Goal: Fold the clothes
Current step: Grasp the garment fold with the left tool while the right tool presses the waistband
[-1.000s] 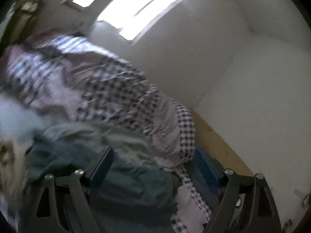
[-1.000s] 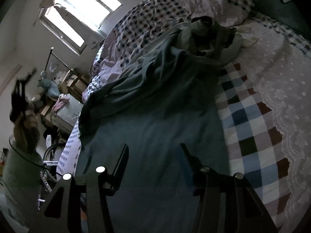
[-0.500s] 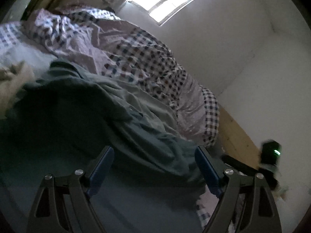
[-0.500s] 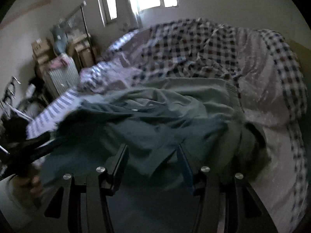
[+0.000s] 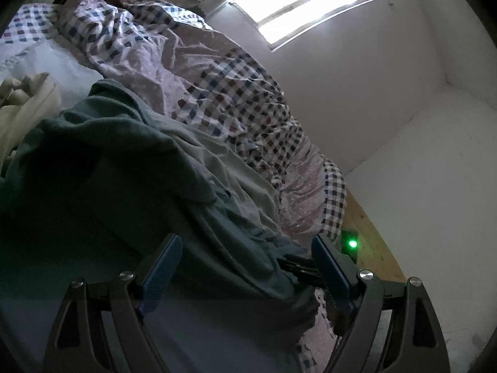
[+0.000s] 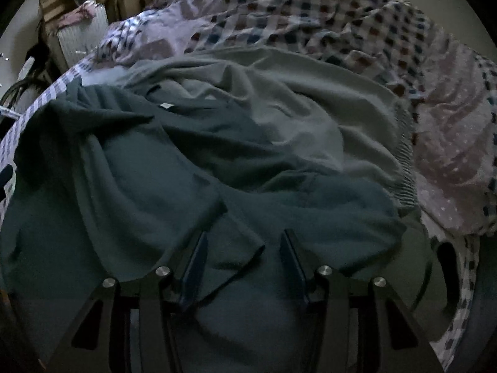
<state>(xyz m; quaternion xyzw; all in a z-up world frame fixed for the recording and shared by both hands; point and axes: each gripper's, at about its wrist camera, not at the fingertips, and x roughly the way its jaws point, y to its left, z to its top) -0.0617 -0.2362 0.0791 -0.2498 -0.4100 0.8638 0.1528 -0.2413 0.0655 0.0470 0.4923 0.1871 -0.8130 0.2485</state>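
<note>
A dark teal garment (image 5: 130, 180) lies rumpled on the bed, with a paler green part (image 5: 245, 183) toward the far side. It fills the right wrist view (image 6: 174, 168), its pale ribbed-hem part (image 6: 313, 105) lying further back. My left gripper (image 5: 245, 264) is open, its blue pads low over the cloth near the bed's edge. My right gripper (image 6: 242, 261) is open, hovering over a folded flap of the teal cloth (image 6: 239, 248). Neither holds anything.
A checked and dotted quilt (image 5: 217, 87) is heaped behind the garment, also in the right wrist view (image 6: 341, 15). A cream garment (image 5: 21, 99) lies at far left. Boxes and a radiator (image 6: 80, 28) stand beside the bed. The wooden bed frame (image 5: 369, 233) borders a white wall.
Both grippers have swung and dropped closer to the teal garment. The right view turned from the window toward the cloth. Both stay open.
</note>
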